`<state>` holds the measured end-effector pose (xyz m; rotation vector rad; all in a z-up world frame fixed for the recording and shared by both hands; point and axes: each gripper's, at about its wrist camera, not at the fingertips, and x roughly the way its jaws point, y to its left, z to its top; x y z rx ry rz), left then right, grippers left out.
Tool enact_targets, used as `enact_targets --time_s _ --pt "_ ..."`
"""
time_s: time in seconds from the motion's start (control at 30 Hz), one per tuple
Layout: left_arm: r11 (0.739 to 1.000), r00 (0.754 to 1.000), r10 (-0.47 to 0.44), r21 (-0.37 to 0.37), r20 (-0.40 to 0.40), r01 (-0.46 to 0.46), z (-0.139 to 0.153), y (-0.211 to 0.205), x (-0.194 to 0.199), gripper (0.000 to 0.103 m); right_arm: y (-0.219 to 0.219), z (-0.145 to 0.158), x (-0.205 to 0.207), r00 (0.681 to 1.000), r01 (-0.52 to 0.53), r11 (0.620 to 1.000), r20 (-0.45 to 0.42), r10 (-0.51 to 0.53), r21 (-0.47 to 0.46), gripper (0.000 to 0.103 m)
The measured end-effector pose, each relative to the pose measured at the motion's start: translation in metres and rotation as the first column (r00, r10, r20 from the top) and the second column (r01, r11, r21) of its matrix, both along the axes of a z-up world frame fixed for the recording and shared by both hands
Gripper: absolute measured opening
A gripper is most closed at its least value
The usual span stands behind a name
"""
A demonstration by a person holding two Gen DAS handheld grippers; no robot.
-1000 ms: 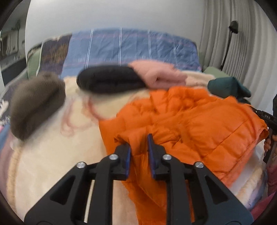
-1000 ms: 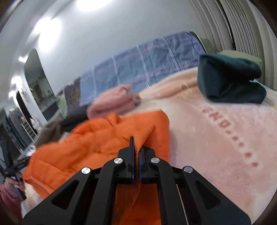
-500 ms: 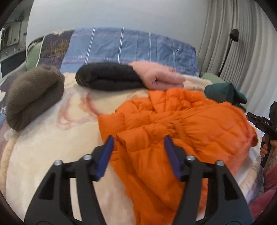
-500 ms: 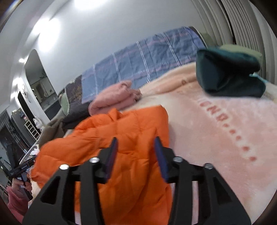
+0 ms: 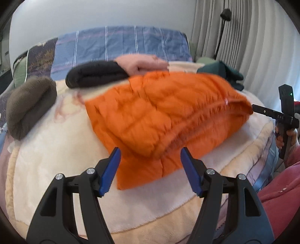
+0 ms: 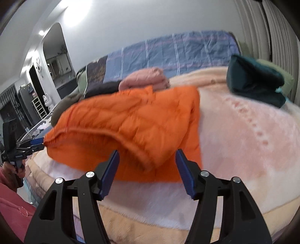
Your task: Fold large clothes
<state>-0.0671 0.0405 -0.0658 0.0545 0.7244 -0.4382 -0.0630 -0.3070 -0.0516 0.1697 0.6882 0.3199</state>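
The jaws of the left gripper (image 5: 150, 159) and of the right gripper (image 6: 147, 161) have just been opening and stand wide with nothing pressed between them, while the folded orange jacket (image 5: 159, 112) lies just beyond them on the cream blanket (image 5: 56, 159).

Plain white wall (image 5: 97, 13) at 12 o'clock behind bed (image 5: 56, 187). Pleated curtains (image 5: 258, 43) at 2 o'clock, black lamp (image 5: 225, 14) beside them. Arched doorway (image 6: 56, 56) at 10 o'clock in right view; ceiling lights (image 6: 80, 11) glaring above.
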Motion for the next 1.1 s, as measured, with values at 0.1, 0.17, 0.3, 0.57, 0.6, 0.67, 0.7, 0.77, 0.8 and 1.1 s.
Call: enact_targets --time_s 0.1,0.17,0.3,0.57,0.6,0.67,0.7,0.77,0.8,1.1 --pt "1.0 1.0 -0.003 -0.016 -0.024 0.003 -0.007 -0.005 0.002 0.065 0.009 -0.009 0.002 0.999 -0.041 0.999 -0.03 0.041 -0.002 0.062" --pt "0.999 0.999 -0.027 -0.043 -0.03 0.026 -0.008 -0.006 0.002 0.058 0.016 -0.01 0.002 0.997 -0.075 0.997 -0.033 0.074 -0.035 0.062" --pt "0.988 0.994 -0.113 -0.112 -0.015 0.11 -0.001 -0.011 0.004 0.052 0.027 -0.009 0.004 0.994 -0.111 0.991 -0.029 0.109 -0.08 0.062" --pt "0.983 0.986 -0.113 -0.132 0.123 0.129 0.038 -0.018 0.029 0.052 0.026 0.043 0.018 0.981 -0.09 0.995 0.17 0.097 -0.045 0.062" --pt "0.985 0.983 -0.097 -0.129 0.154 0.118 0.046 -0.017 0.035 0.053 0.025 0.05 0.021 0.976 -0.082 0.996 0.199 0.089 -0.044 0.062" --pt "0.988 0.978 -0.06 -0.126 0.201 0.086 0.059 -0.014 0.047 0.054 0.023 0.065 0.031 0.965 -0.059 0.997 0.252 0.069 -0.046 0.062" --pt "0.99 0.975 -0.04 -0.123 0.218 0.068 0.065 -0.013 0.054 0.054 0.022 0.071 0.037 0.961 -0.046 0.998 0.271 0.058 -0.049 0.062" --pt "0.993 0.968 0.007 -0.116 0.251 0.023 0.077 -0.011 0.075 0.055 0.02 0.082 0.056 0.956 0.003 0.998 0.294 0.015 -0.059 0.063" --pt "0.993 0.965 0.025 -0.116 0.259 0.005 0.081 -0.011 0.085 0.057 0.019 0.087 0.066 0.954 0.04 0.997 0.298 -0.019 -0.065 0.064" --pt "0.982 0.956 0.18 -0.106 0.231 -0.159 0.082 -0.008 0.161 0.066 -0.006 0.09 0.143 0.962 0.184 0.981 0.195 -0.193 0.064 0.068"
